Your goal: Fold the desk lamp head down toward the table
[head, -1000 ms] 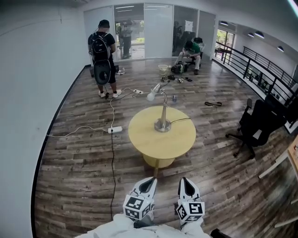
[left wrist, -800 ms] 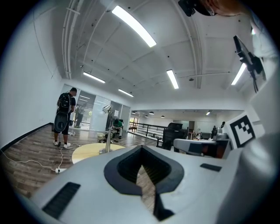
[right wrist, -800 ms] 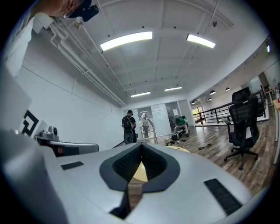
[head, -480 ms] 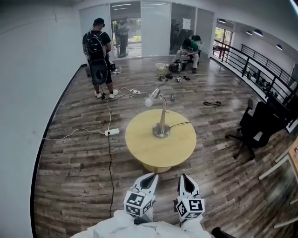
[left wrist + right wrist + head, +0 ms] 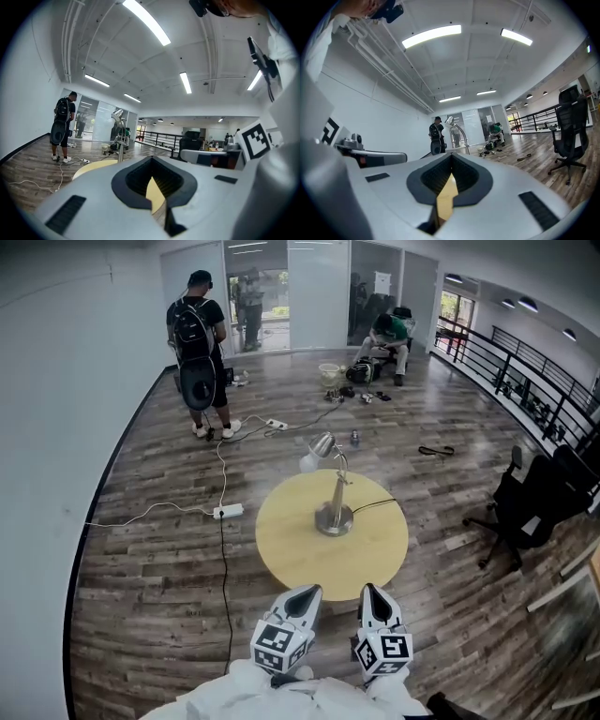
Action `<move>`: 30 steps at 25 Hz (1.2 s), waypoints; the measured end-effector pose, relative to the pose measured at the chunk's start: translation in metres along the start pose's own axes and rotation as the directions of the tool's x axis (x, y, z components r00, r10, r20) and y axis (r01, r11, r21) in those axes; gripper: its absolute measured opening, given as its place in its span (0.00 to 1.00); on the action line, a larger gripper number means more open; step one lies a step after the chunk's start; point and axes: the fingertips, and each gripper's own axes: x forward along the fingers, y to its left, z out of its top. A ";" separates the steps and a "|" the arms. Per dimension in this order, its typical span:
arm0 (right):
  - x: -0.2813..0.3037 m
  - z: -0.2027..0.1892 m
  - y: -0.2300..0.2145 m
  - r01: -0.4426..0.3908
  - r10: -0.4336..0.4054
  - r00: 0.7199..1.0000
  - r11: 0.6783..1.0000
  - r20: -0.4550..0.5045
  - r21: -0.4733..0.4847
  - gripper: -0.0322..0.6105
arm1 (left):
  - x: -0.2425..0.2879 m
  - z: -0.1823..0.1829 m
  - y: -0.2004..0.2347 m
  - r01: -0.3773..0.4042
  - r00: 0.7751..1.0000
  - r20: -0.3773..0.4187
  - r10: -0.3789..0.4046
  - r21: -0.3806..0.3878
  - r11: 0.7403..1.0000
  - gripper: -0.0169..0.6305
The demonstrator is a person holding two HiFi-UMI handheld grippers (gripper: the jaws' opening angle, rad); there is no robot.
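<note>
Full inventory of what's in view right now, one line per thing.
table: 1, yellow, round, centre, just beyond the grippers
lamp: 1, silver, on the table, head raised
power strip: 1, white, floor left of the table
chair: 1, black, right
railing: 1, black, far right
standing person: 1, black backpack, back left
seated person: 1, green top, back centre
left gripper: 1, grey, bottom centre, shut, empty
right gripper: 1, grey, bottom centre, shut, empty

Lamp [image 5: 331,486] on table [image 5: 291,554] centre — chair [image 5: 530,507] right.
</note>
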 end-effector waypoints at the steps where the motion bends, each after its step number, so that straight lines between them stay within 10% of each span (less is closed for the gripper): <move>1: 0.010 0.000 0.000 -0.004 0.004 1.000 1.000 0.000 0.000 0.05 | 0.006 0.001 0.008 -0.003 1.000 -0.002 0.003 -0.001 1.000 0.02; 13: 0.087 -0.004 -0.047 0.026 -0.025 0.999 1.000 -0.041 0.018 0.05 | 0.082 0.004 0.051 0.014 0.999 -0.033 -0.014 -0.010 1.000 0.02; 30: 0.230 0.016 -0.126 -0.172 0.169 0.982 0.985 -0.086 -0.028 0.05 | 0.223 0.025 0.107 -0.148 0.988 -0.047 0.147 -0.035 0.988 0.02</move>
